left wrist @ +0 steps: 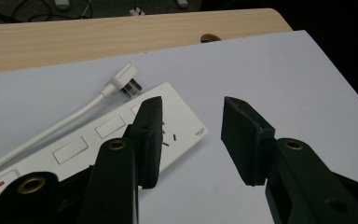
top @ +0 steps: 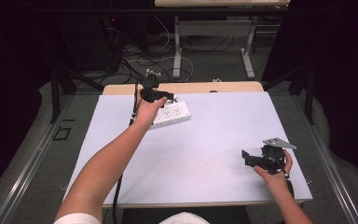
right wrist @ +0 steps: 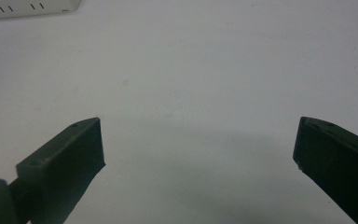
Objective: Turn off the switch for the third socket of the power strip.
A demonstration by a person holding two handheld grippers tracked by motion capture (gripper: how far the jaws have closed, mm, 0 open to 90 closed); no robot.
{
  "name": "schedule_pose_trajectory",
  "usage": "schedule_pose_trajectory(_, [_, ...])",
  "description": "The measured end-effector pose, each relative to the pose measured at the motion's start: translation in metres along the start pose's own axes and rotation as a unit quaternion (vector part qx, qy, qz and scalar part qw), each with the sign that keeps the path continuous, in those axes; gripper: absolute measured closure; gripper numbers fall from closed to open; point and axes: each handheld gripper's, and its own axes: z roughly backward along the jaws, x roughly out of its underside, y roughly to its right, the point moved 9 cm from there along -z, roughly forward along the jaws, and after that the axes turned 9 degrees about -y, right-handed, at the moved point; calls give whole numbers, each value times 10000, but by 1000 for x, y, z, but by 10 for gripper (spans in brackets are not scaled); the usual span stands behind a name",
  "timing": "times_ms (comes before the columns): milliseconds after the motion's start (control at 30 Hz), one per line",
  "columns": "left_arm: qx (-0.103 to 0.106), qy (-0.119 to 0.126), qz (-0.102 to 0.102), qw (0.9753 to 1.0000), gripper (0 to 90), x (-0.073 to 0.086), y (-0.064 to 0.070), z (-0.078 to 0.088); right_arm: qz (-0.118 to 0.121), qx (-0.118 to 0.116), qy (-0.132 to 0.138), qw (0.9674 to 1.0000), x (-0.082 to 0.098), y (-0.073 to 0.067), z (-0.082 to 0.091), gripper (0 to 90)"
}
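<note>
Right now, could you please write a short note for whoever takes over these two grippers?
Left gripper: jaws open, hovering over the end of the white power strip, nothing between them.
Right gripper: jaws wide open, empty, over the white table cover near its right front corner.
Things: the power strip lies flat at the back left of the cover; the white plug on its white cable lies beside the strip, in no socket.
Done: nothing held or plugged in.
Left: probably grasp the plug or strip; steady the strip.

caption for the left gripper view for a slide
Open left gripper hovering over the end of a white power strip, its white plug lying loose beside it on the white table.
</note>
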Motion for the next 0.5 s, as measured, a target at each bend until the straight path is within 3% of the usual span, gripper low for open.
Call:
schedule_pose_trajectory(300, [-164,-59,77,9998,602,-6,-6,-15,41,-41,-24,10000,0,-2,-1,13])
schedule_pose_trajectory(500, [-141,-101,213,9996,622,-10,-10,-26,16,-49,-8,10000,0,-2,-1,14])
